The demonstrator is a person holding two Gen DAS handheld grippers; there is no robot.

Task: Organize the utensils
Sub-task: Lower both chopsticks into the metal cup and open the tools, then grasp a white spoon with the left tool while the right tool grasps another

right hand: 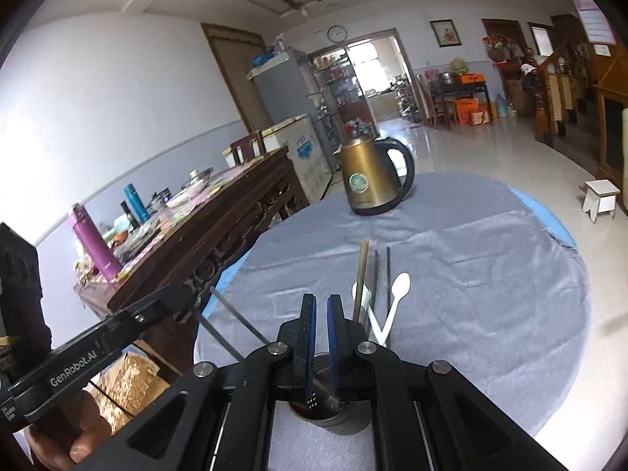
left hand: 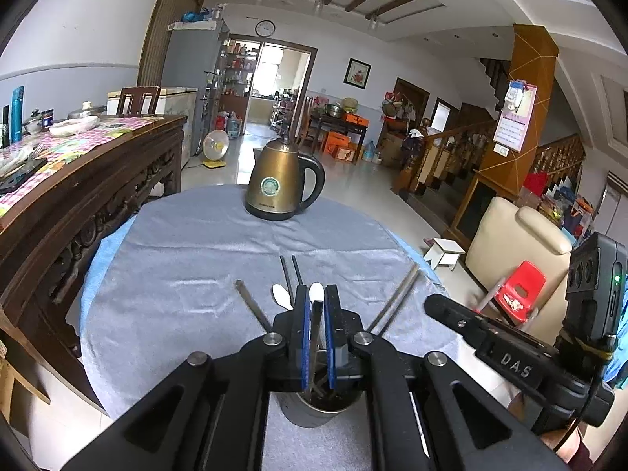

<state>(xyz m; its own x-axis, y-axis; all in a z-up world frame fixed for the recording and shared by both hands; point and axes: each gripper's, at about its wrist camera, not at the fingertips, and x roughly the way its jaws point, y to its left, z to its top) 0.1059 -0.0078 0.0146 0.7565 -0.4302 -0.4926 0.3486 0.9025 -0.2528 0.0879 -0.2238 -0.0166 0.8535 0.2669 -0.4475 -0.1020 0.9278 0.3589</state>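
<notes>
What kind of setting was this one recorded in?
Most likely a lived-in home's main room: a round cloth-covered table with a kettle, a wooden sideboard crowded with dishes, and a staircase behind.

both tools hide most of the cup [left hand: 314, 412]
</notes>
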